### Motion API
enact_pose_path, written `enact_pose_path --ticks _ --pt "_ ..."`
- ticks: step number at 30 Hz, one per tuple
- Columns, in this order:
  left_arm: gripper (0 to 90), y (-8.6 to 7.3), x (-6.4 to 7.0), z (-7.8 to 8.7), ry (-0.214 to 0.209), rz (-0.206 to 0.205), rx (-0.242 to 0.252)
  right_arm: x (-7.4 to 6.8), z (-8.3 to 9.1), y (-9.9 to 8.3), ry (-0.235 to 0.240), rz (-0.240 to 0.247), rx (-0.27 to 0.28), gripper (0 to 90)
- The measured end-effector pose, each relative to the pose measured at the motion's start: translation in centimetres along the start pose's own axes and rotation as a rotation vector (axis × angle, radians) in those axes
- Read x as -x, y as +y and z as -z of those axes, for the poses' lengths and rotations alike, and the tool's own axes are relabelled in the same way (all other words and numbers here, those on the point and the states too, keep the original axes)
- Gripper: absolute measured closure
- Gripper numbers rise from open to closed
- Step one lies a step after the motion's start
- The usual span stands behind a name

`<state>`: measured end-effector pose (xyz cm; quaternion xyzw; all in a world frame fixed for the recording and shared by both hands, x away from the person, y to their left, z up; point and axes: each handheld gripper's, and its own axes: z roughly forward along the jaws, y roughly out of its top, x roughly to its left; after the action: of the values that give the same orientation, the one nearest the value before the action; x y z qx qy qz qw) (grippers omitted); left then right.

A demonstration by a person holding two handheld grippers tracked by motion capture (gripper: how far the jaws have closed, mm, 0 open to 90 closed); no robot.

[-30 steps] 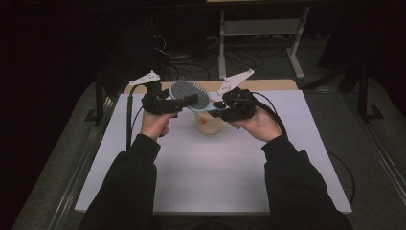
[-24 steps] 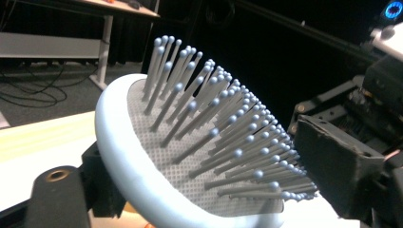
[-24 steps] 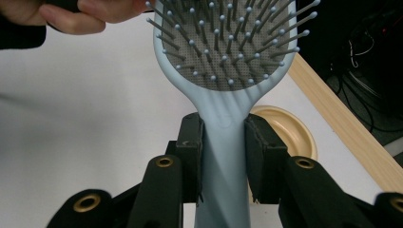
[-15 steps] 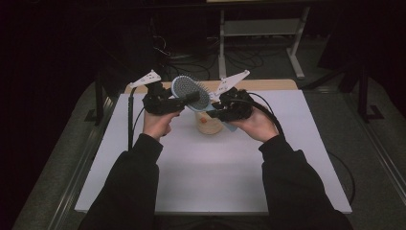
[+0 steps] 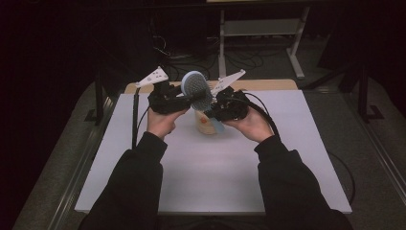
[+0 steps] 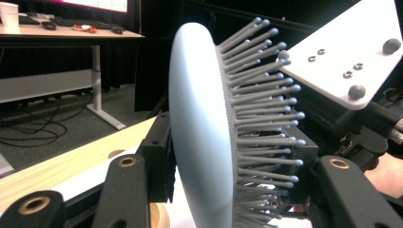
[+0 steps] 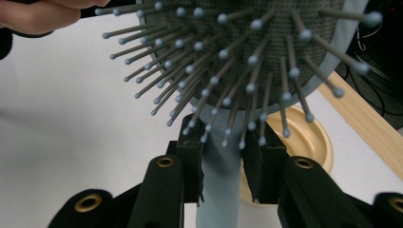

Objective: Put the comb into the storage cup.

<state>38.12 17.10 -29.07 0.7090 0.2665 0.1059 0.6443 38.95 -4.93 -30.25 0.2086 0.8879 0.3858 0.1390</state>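
Observation:
A pale blue hairbrush (image 5: 196, 90) with grey bristles is held in the air between both grippers, above a small beige cup (image 5: 206, 124) on the white table (image 5: 215, 177). My left gripper (image 5: 181, 97) is shut across the brush head (image 6: 199, 133), one jaw against its smooth back and the other in among the bristles. My right gripper (image 5: 216, 112) is shut on the brush's handle (image 7: 221, 190), just below the head. The cup (image 7: 304, 137) stands right behind the handle, open side up.
A wooden strip (image 5: 268, 85) runs along the table's far edge. Beyond it are desk legs (image 5: 297, 52) and loose cables on the dark floor. Each gripper's cable trails over the table beside the person's sleeves.
The brush head has tipped up a little and shifted slightly right. Both hands keep their hold and have drawn a bit closer together over the cup.

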Motion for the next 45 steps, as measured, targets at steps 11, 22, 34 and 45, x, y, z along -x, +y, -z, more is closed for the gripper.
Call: enact_pose_path --ticks 11,22,34,45 --pt "53.4 1.1 0.2 -0.5 -0.001 -0.055 -0.018 0.7 0.2 -0.2 0.023 -0.057 0.039 56.6" --pt "53.8 2.0 -0.2 -0.7 0.010 -0.069 -0.023 1.3 0.8 -0.6 0.010 -0.098 0.076 12.6" --pt "53.7 3.5 -1.0 -0.5 0.033 -0.081 -0.007 2.1 2.5 -2.0 -0.028 -0.135 0.129 0.0" --pt "53.7 4.7 -1.5 -0.6 0.044 -0.088 0.009 3.0 4.3 -4.5 -0.045 -0.163 0.165 0.0"
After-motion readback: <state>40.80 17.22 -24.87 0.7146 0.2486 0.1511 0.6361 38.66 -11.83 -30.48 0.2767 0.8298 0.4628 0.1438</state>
